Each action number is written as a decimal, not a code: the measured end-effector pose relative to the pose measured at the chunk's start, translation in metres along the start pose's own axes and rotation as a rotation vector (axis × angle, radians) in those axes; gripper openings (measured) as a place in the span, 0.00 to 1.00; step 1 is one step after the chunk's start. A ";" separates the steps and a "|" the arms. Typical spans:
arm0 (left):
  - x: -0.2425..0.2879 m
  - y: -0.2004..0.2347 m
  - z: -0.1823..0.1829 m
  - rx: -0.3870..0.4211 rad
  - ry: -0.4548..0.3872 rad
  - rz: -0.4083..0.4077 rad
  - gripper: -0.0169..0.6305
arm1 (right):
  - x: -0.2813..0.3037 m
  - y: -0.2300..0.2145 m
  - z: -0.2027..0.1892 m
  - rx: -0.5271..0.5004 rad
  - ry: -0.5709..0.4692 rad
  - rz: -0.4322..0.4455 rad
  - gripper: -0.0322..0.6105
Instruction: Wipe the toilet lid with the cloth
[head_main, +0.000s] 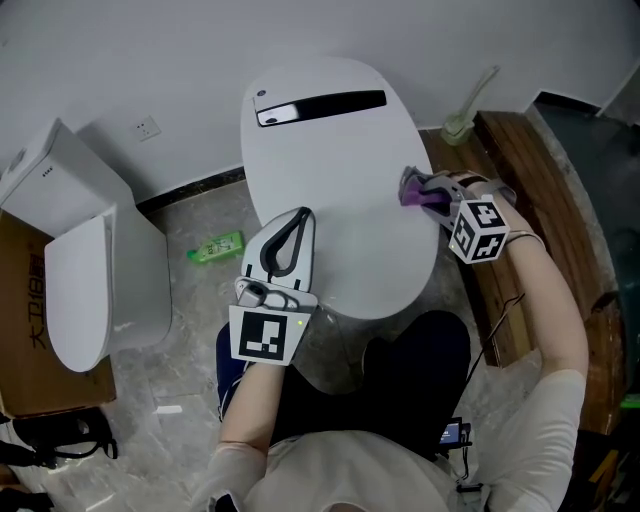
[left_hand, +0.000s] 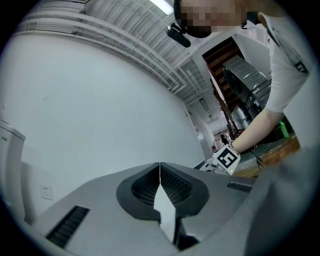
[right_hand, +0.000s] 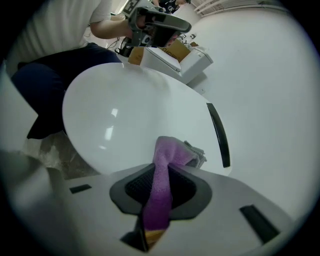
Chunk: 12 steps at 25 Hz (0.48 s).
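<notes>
Right gripper (head_main: 430, 192) is clamped tight on the purple cloth (right_hand: 164, 170) at the right edge of the toilet lid (head_main: 330, 160), left gripper (head_main: 298, 220) closed and empty near its front-left edge; the bunched cloth could slip out or skid off the rim mid-wipe.

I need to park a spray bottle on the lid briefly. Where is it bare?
The toilet lid is bare across its middle, between the black strip at the back and the left claw at the near-left edge. The right edge is crowded: the right claw holds the cloth there.
</notes>
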<state>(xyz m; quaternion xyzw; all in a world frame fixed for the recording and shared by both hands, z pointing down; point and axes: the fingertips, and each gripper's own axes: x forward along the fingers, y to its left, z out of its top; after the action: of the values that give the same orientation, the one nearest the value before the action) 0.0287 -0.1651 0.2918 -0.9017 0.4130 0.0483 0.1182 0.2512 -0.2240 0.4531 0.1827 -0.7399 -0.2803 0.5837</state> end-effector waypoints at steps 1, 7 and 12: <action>0.000 -0.001 0.000 -0.005 0.000 -0.003 0.05 | -0.004 0.008 0.002 -0.001 -0.002 0.008 0.18; 0.000 -0.006 0.002 -0.024 -0.011 -0.023 0.05 | -0.027 0.047 0.010 0.012 -0.017 0.044 0.18; 0.000 -0.005 0.004 -0.036 -0.021 -0.021 0.05 | -0.036 0.066 0.015 0.042 -0.035 0.074 0.18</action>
<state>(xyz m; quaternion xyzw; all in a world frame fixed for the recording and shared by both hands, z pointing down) 0.0328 -0.1612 0.2891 -0.9075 0.4013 0.0639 0.1068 0.2500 -0.1484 0.4641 0.1624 -0.7621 -0.2458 0.5765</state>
